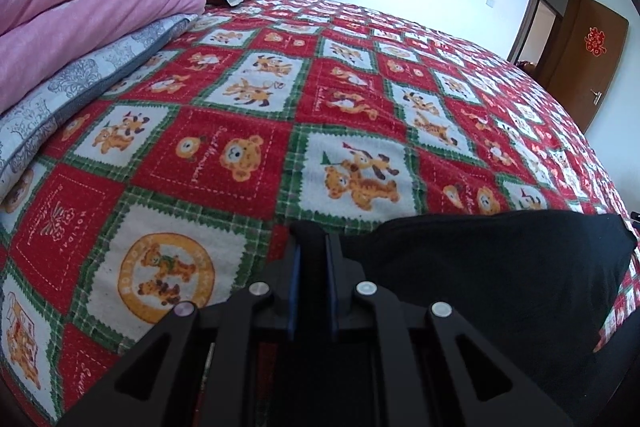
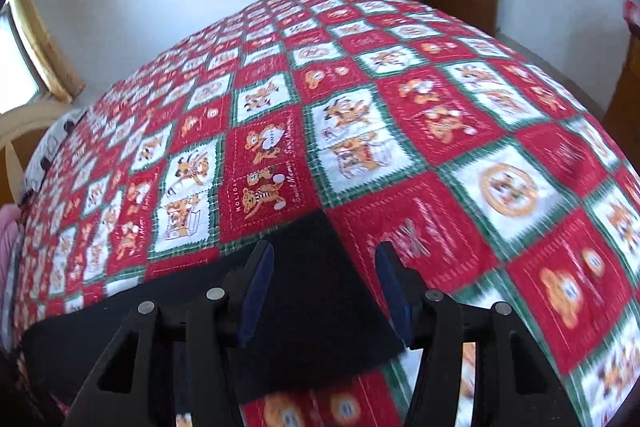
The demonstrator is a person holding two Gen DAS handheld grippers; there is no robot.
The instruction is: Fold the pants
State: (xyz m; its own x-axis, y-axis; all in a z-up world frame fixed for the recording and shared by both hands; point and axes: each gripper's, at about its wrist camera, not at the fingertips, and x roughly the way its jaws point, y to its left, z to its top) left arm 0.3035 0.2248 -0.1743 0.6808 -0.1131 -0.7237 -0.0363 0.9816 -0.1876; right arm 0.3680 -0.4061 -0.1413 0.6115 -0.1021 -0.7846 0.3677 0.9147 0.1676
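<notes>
The bedspread [image 1: 240, 131] is patterned in red and white squares framed in green plaid, printed with orange bears. The pants [image 1: 500, 267] are plain black. A pink blanket [image 1: 88, 7] is seen above a grey-and-white tree-printed quilt [image 1: 80, 87]. The door [image 1: 592, 67] is brown.

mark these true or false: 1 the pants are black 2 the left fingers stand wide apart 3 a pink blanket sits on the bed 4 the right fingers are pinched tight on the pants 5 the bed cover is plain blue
1. The pants are black. True.
2. The left gripper has its fingers wide apart. False: they are nearly together, with dark cloth between them.
3. A pink blanket sits on the bed. True, folded near the headboard.
4. The right gripper is pinched tight on the pants. False: its fingers stand apart, with a corner of the pants lying between them and not pressed.
5. The bed cover is plain blue. False: it is a red, white and green check with cartoon bears.
</notes>
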